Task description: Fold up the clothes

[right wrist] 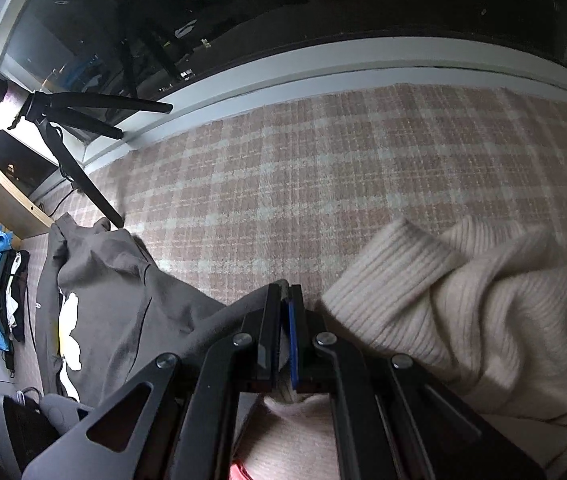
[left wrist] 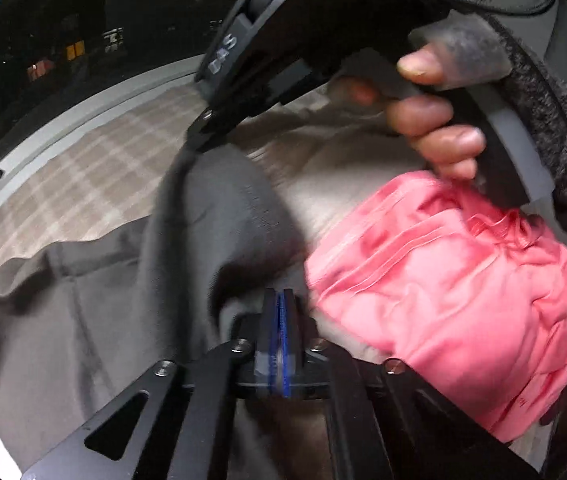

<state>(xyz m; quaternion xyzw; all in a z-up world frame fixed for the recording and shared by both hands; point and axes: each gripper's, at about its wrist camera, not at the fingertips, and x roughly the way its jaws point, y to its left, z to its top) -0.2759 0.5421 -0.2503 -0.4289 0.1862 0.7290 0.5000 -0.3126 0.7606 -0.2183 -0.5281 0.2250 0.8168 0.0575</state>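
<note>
Both my jaws closed on cloth over a plaid carpet.

My left gripper (left wrist: 279, 300) has its blue-lined jaws pressed flat together at the edge of the grey garment (left wrist: 95, 312), a smooth, soft-creased fabric; whether any is pinched I cannot tell (that view is blurred). Just right of it lies a crumpled pink garment (left wrist: 443, 288) with stitched pleats, its far side cut off. My right hand (left wrist: 439, 120), fingers bare in a grey knit glove, holds the right gripper (right wrist: 286, 300), whose jaws clamp a fold of the grey garment with something pale between the pads lower down. The cream ribbed sweater (right wrist: 475, 312) bunches just beside it on the pink-and-white woven carpet (right wrist: 323, 168).
</note>
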